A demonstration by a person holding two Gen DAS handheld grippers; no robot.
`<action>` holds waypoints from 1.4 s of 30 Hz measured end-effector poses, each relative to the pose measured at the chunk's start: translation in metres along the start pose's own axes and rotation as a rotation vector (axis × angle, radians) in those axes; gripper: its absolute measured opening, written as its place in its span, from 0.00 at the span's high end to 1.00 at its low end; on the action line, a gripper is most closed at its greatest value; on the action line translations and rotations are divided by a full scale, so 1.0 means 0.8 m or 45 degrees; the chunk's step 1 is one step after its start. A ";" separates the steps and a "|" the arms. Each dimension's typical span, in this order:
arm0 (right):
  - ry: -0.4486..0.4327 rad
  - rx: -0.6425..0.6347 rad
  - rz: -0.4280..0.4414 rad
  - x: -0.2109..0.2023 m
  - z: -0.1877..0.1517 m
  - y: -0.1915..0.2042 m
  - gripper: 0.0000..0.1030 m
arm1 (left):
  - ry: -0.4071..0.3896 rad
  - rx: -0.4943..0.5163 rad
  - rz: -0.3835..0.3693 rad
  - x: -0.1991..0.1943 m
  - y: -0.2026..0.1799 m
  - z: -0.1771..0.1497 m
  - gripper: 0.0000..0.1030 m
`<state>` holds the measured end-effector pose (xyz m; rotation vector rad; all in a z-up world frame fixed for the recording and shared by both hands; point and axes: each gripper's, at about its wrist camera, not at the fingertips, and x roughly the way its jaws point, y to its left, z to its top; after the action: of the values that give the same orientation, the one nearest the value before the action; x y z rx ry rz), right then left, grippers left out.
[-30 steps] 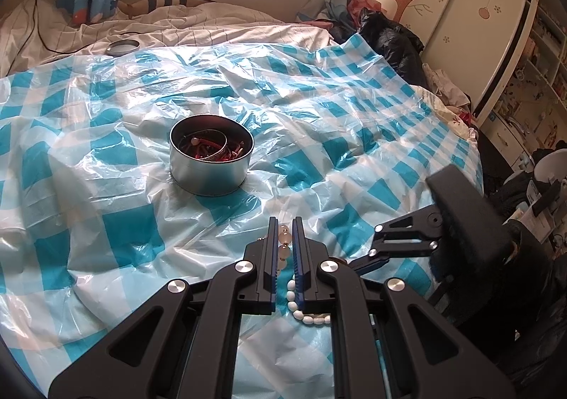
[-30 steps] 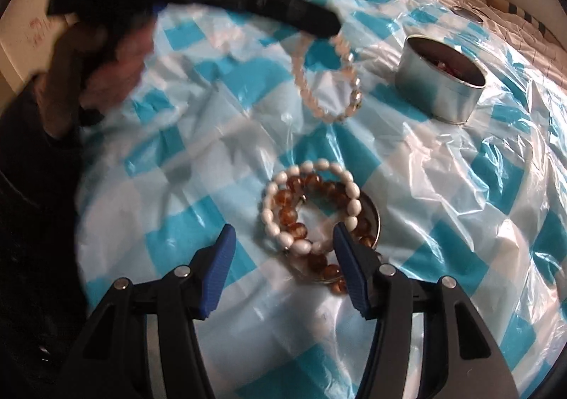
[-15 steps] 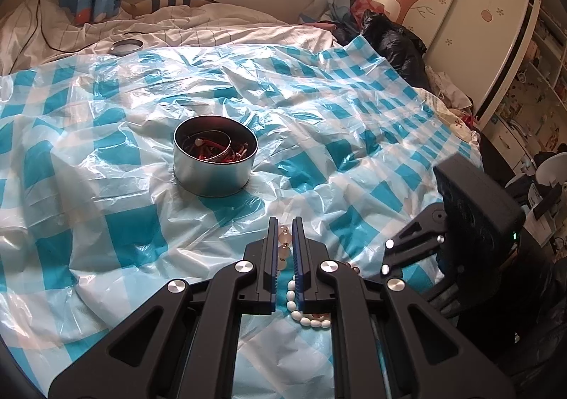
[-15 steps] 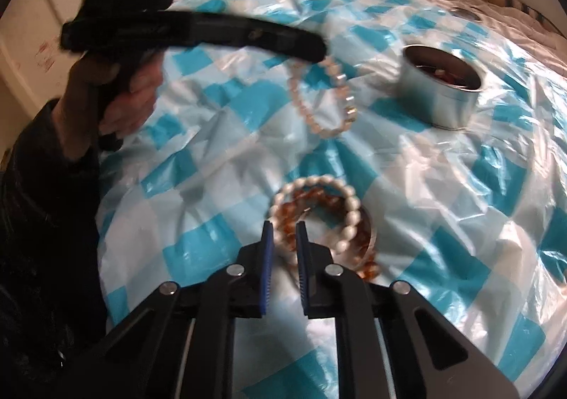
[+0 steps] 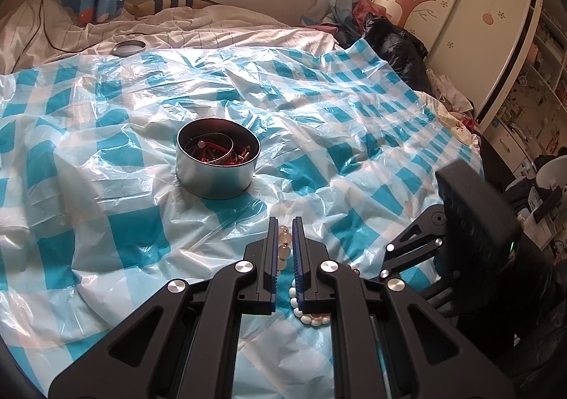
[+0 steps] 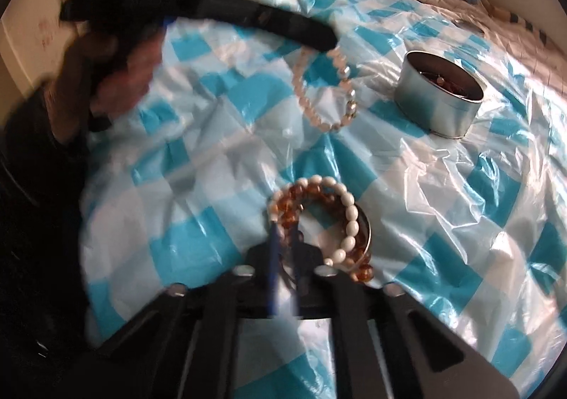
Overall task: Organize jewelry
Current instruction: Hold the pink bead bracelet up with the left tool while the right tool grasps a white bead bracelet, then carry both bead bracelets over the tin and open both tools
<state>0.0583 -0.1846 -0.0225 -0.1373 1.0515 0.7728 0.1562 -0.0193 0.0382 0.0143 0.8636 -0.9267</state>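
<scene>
The round metal tin (image 5: pixel 218 165) sits left of centre on the blue-checked plastic sheet (image 5: pixel 106 150), holding red beads and a thin metal bangle; its lid (image 5: pixel 129 48) lies apart near the sheet's far edge. Bare crinkled sheet surrounds the tin. The left gripper (image 5: pixel 284 232) is clenched on a pale pink bead bracelet (image 6: pixel 326 90), which hangs from it. To the right, the right gripper (image 6: pixel 283 232) is pinched on the white bead bracelet (image 6: pixel 340 214), piled with an amber bracelet (image 6: pixel 301 197) near the sheet's edge.
</scene>
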 end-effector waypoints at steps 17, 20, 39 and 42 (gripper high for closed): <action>0.152 -0.194 -0.099 0.021 0.000 0.016 0.82 | 0.002 -0.002 0.001 0.000 0.001 0.000 0.93; 0.109 -0.133 -0.065 0.012 -0.003 0.007 0.92 | 0.000 -0.005 0.005 -0.001 0.000 0.000 0.93; -0.495 0.619 0.756 -0.052 0.008 -0.108 0.92 | -0.087 -0.042 -0.017 -0.010 -0.004 0.011 0.93; -0.574 0.687 0.843 -0.057 0.006 -0.121 0.92 | -0.101 -0.052 -0.020 -0.009 -0.003 0.014 0.93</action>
<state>0.1108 -0.2771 -0.0068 0.8489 0.8312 1.0152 0.1594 -0.0198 0.0515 -0.0643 0.8096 -0.9183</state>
